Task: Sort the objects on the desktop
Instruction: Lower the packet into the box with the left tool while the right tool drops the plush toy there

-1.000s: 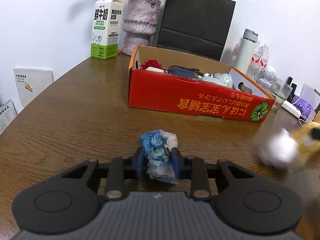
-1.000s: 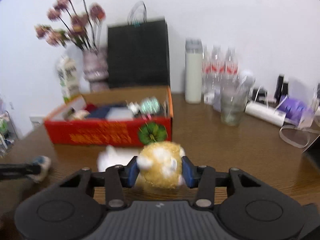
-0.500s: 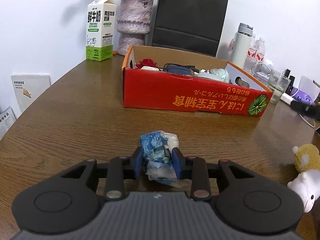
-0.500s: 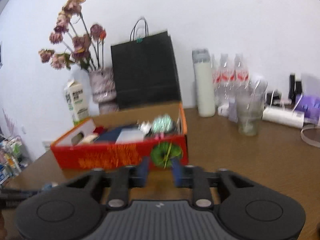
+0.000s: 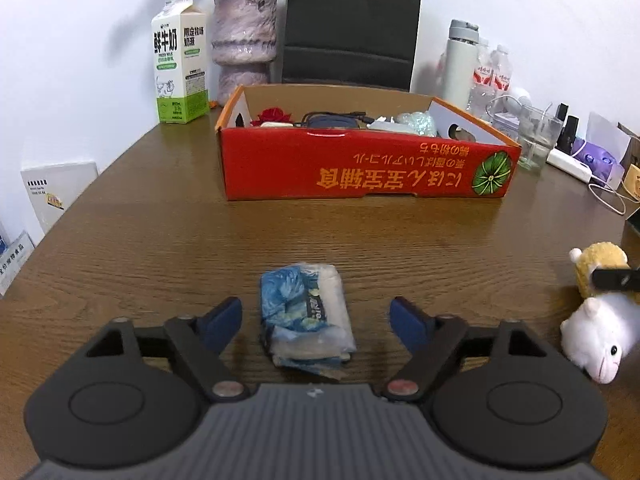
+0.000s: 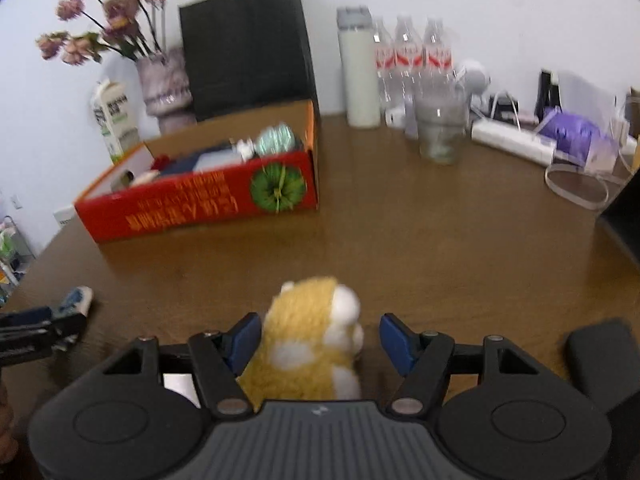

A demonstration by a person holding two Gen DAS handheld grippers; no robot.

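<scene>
A blue and white tissue pack lies on the wooden table between the fingers of my open left gripper, touching neither. It also shows in the right wrist view. My right gripper is open around a yellow plush toy standing on the table. In the left wrist view the yellow plush stands by a white plush toy at the right edge. The red cardboard box with several items inside sits further back; it also shows in the right wrist view.
Behind the box stand a milk carton, a vase and a black paper bag. At the right back are a thermos, water bottles, a glass and cables. A dark object lies at the right.
My left gripper has opened and released the tissue pack onto the table. My right gripper let go of the yellow plush, lifted away, and now sits open around it again.
</scene>
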